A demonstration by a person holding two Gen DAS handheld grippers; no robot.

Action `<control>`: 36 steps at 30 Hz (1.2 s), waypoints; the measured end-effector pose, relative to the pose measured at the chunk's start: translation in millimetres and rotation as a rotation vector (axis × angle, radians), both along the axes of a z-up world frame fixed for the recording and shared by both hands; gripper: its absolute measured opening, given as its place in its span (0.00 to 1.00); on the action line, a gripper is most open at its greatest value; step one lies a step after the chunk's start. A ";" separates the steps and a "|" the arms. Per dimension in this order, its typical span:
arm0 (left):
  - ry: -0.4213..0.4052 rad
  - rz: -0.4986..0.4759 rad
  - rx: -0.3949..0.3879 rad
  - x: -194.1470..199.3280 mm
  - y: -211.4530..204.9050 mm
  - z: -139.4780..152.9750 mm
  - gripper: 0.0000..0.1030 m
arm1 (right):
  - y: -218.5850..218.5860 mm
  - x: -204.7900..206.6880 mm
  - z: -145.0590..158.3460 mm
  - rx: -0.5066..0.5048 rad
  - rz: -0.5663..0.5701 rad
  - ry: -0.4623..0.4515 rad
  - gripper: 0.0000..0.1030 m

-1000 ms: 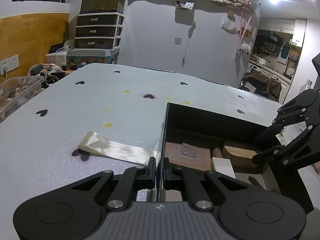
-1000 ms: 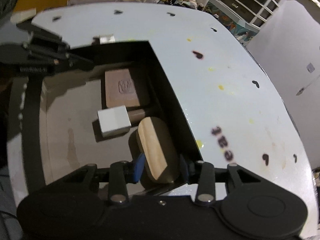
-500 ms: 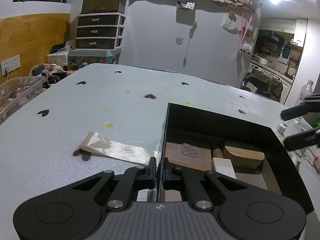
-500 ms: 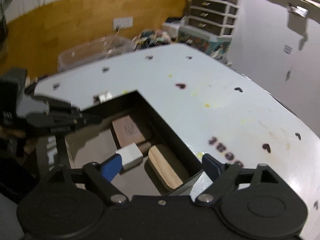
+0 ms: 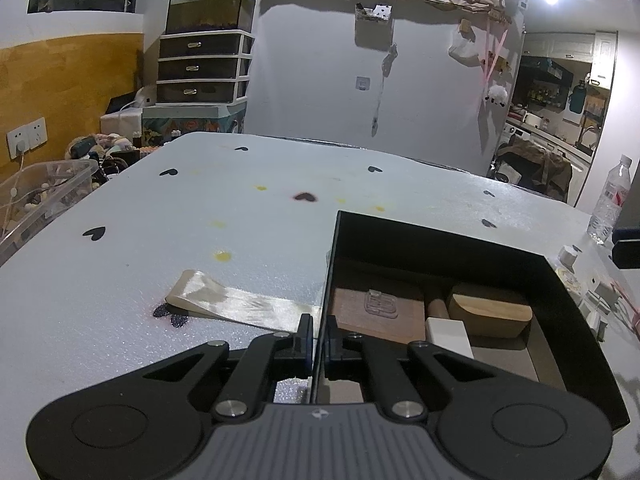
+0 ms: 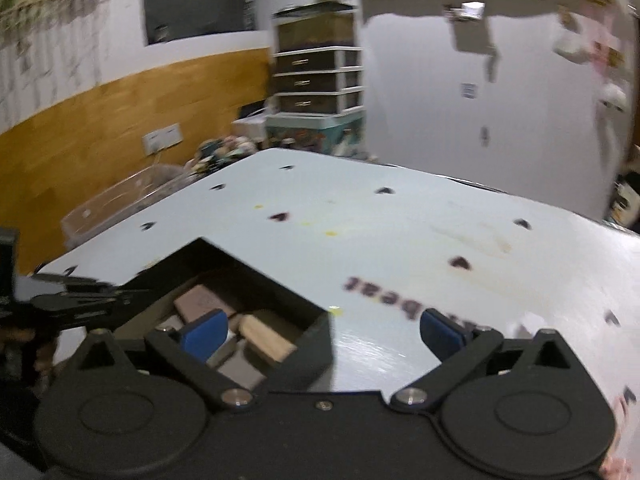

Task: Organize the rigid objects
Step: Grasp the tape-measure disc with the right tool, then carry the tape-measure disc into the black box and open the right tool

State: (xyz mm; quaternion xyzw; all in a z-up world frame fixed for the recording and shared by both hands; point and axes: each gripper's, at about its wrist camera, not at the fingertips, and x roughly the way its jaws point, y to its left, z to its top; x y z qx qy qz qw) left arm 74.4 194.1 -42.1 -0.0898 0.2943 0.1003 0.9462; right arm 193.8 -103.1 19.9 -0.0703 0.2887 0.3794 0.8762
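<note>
Left wrist view: left gripper (image 5: 316, 330) clamped on near wall of black rectangular box (image 5: 440, 246); rounded wooden block (image 5: 490, 314) inside, beyond fingertips. Right gripper (image 6: 320, 330) spread wide, empty, above box. Placement judged done; next, fetch another item.

Open tabletop (image 5: 248, 216) beyond walled black box (image 5: 436, 240)

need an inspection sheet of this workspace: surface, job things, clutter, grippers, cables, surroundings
surface: white table with black heart marks and yellow stains
job's things: open black box holding a brown flat slab, white block and rounded wooden block
clutter: cream ribbon strip, clear plastic bottle
grippers: left gripper shut on the box wall; right gripper open, empty
cables: white cord at wall socket
surroundings: drawer tower, clear storage bin
</note>
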 end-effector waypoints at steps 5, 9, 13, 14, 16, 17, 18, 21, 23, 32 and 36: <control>0.004 0.005 0.009 -0.3 -2.8 1.6 0.04 | -23.9 20.0 -18.0 0.014 -0.149 0.008 1.00; 0.007 0.011 0.013 0.0 -3.6 2.5 0.05 | -37.9 39.6 -36.5 0.020 -0.218 0.032 1.00; 0.011 0.015 0.016 1.3 -4.5 3.1 0.05 | -43.2 60.3 -56.0 -0.014 -0.264 0.066 1.00; 0.012 0.015 0.017 1.4 -4.8 3.2 0.05 | -43.7 65.1 -60.3 -0.020 -0.269 0.074 1.00; 0.013 0.016 0.017 1.9 -5.1 3.5 0.05 | -44.3 73.1 -68.5 -0.036 -0.283 0.084 1.00; 0.013 0.016 0.017 1.8 -5.2 3.5 0.05 | -43.4 77.0 -71.9 -0.047 -0.296 0.085 1.00; 0.014 0.015 0.018 2.0 -5.2 3.6 0.05 | -45.3 79.8 -74.6 -0.046 -0.306 0.083 1.00; 0.013 0.015 0.018 1.8 -5.1 3.5 0.05 | -46.7 90.7 -80.6 -0.047 -0.349 0.121 0.88; 0.014 0.015 0.019 1.8 -5.3 3.5 0.05 | -44.6 95.9 -84.6 -0.065 -0.354 0.138 0.80; 0.014 0.015 0.019 2.0 -5.6 3.4 0.05 | -35.8 101.6 -87.8 -0.114 -0.354 0.108 0.54; 0.013 0.016 0.017 2.0 -5.5 3.3 0.05 | -34.9 102.1 -86.0 -0.130 -0.336 0.101 0.52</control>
